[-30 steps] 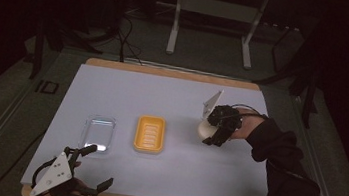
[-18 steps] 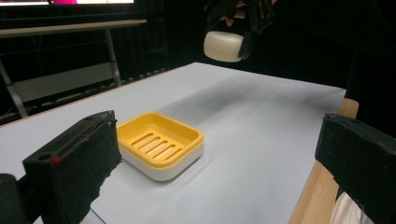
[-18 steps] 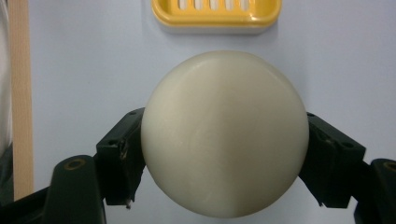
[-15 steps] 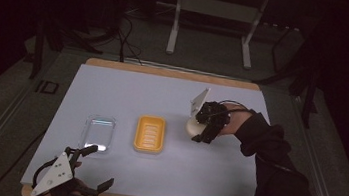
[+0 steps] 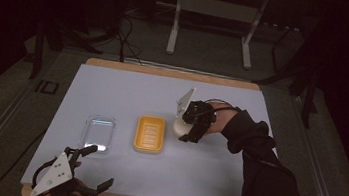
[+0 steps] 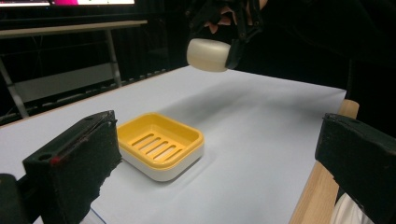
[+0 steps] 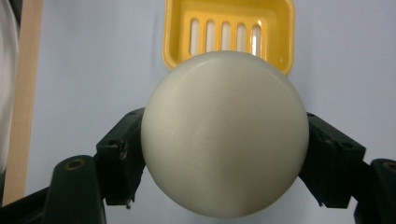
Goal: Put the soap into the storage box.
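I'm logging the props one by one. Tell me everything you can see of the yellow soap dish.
The yellow soap dish is a rounded rectangle of glossy, plastic-looking material: a yellow slotted tray seated in a white base. Five parallel drain slots run along its floor. It sits flat and upright near the middle of the pale table, empty, nothing touching it but the table. A clear lid lies apart on one side; the right gripper holds a round cream soap on the other.

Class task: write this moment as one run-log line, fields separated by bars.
right tool: shut on round cream soap bar, held above table | yellow slotted soap dish: empty | left tool: open, idle | clear plastic lid: on table
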Motion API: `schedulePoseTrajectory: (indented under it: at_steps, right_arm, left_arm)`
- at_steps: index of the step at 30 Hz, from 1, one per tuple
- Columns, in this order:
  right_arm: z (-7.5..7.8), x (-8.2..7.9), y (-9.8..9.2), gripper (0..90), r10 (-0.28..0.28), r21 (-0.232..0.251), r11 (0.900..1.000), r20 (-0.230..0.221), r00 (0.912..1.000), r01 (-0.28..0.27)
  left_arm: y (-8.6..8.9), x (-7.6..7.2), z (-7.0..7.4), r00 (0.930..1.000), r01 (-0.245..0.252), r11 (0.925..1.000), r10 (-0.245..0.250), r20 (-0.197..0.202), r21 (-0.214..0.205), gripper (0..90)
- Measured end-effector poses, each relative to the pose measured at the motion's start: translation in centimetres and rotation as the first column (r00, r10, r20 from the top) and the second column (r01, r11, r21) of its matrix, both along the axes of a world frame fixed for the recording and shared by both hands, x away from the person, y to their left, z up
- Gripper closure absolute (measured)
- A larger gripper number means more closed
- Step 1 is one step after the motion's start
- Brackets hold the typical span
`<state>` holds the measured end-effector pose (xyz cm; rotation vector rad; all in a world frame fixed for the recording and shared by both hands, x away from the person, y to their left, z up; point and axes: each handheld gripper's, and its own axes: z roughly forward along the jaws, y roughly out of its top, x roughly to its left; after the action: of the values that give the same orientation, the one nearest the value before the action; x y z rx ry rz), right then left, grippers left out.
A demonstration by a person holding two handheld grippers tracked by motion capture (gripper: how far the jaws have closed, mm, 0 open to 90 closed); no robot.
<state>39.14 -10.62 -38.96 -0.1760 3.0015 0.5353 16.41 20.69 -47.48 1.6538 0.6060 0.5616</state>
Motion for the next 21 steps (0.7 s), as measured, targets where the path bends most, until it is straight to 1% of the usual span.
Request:
schedulePoseTrajectory:
  at_steps: [6,7,8,10,13,15,16,20,21]
  right_arm:
    - [-0.4,0.0,1.4,25.0,0.033,0.023,0.9992,-0.003,0.9995,-0.033]
    - [-0.4,0.0,1.4,25.0,0.033,0.023,0.9992,-0.003,0.9995,-0.033]
    - [-0.6,0.0,2.1,25.0,0.048,0.029,0.9984,-0.005,0.9988,-0.048]
    - [-0.7,0.0,2.5,25.0,0.056,0.037,0.9978,-0.008,0.9984,-0.056]
    - [-1.0,0.1,3.1,25.0,0.066,0.055,0.9964,-0.015,0.9977,-0.065]
    - [-1.1,0.1,3.2,25.0,0.068,0.056,0.9962,-0.016,0.9976,-0.067]
    - [-1.3,0.1,3.7,25.0,0.071,0.069,0.9952,-0.022,0.9972,-0.069]
    - [-1.8,0.2,4.3,25.0,0.079,0.089,0.9931,-0.029,0.9965,-0.076]
    - [-1.9,0.2,4.4,25.0,0.074,0.089,0.9935,-0.034,0.9967,-0.070]
  left_arm:
    - [0.0,0.0,0.0,1.0000,0.002,1.0000,-0.002,0.000,-0.001,0.1]
    - [0.0,0.0,0.0,1.0000,0.002,1.0000,-0.002,0.000,-0.001,0.1]
    - [0.0,0.0,0.0,1.0000,0.003,1.0000,-0.003,0.001,0.000,0.1]
    - [0.0,0.0,0.0,1.0000,0.002,1.0000,-0.002,0.002,0.000,0.1]
    - [0.1,-0.1,0.0,1.0000,0.001,1.0000,-0.001,0.002,0.001,0.1]
    - [0.1,-0.1,0.0,1.0000,0.000,1.0000,0.000,0.003,0.002,0.1]
    - [0.1,-0.1,0.0,1.0000,0.002,1.0000,-0.002,0.002,0.001,0.1]
    - [0.1,-0.1,0.1,1.0000,0.001,1.0000,-0.001,0.006,0.005,0.1]
    - [0.1,-0.1,0.1,1.0000,-0.002,1.0000,0.002,0.009,0.006,0.1]
